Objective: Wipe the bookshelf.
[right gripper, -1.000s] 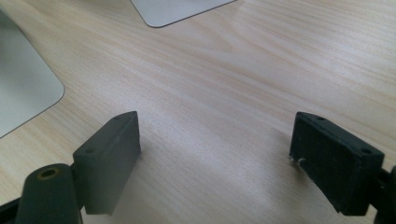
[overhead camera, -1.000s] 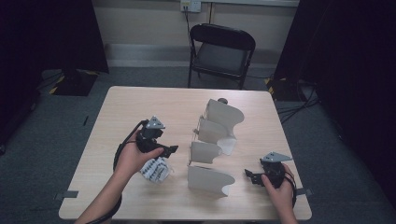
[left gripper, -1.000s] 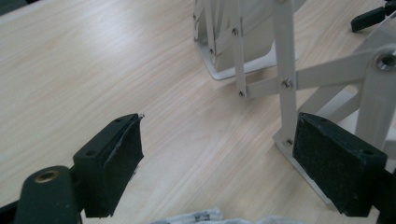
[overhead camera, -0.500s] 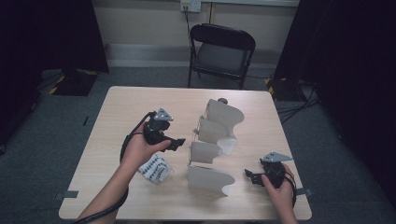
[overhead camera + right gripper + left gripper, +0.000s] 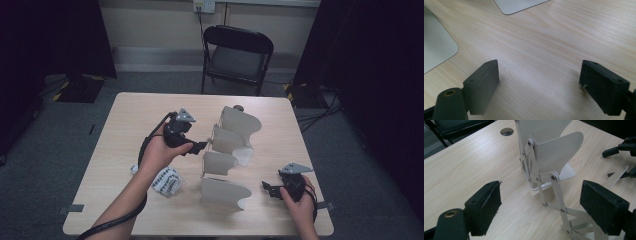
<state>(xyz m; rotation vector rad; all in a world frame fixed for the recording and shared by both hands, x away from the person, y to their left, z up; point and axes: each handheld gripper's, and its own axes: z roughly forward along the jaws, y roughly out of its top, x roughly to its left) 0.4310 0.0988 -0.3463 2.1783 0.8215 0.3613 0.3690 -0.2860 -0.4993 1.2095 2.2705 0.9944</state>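
The left gripper [image 5: 199, 146] has lifted away from the patterned cloth bundle [image 5: 165, 181] and swung toward the white folding rack [image 5: 227, 157]; its jaws are spread with nothing between them. The rack stands mid-table, just beyond the tips, apart from them. The right gripper [image 5: 267, 189] rests low near the rack's front panel, jaws wide over bare table [image 5: 554, 45].

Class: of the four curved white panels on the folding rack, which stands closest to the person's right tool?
The front panel, lowest in the high view, beside the right tool; the other three stand farther back.
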